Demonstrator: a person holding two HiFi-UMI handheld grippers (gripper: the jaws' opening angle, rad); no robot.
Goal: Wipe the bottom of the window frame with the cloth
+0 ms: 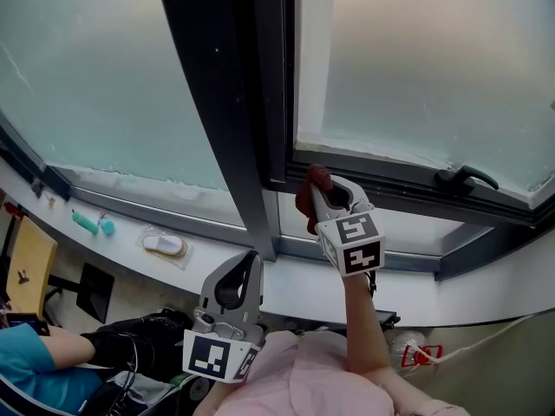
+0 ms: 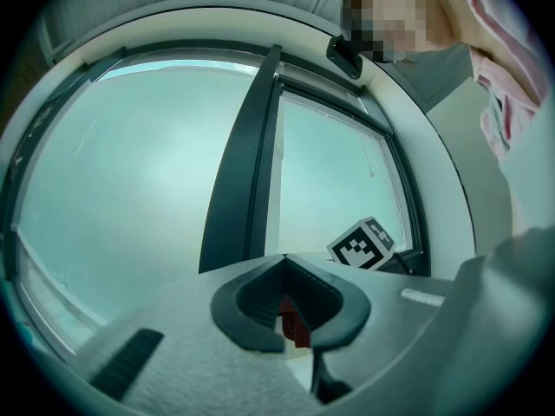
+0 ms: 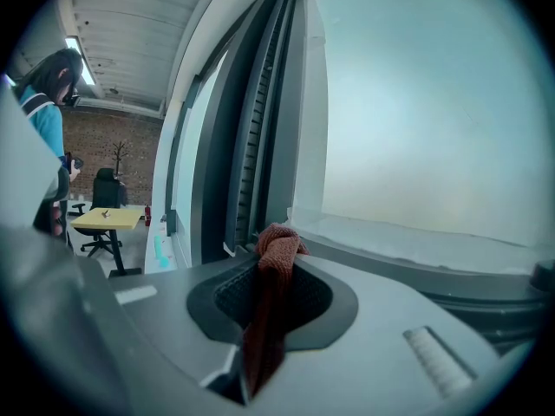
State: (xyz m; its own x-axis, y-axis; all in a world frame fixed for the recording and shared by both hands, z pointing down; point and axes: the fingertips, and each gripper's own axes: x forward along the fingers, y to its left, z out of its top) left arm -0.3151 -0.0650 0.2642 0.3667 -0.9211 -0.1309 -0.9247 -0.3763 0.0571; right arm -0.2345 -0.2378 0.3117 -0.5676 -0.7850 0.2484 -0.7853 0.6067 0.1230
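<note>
The right gripper (image 1: 328,191) is clamped on the red cloth (image 1: 306,203). The cloth bunches out past the tips at about 10 o'clock from the marker cube, at the bottom rail of the window frame (image 1: 395,187) (touching it or just short, I cannot tell). Only a small tuft sticks out, so a hard drag could pull it free or let bare tips scrape the rail. The window handle (image 1: 464,178), at 3 o'clock, could snag it. The left gripper (image 1: 251,265), at 7 o'clock, has its jaws together, seemingly holding nothing.
</note>
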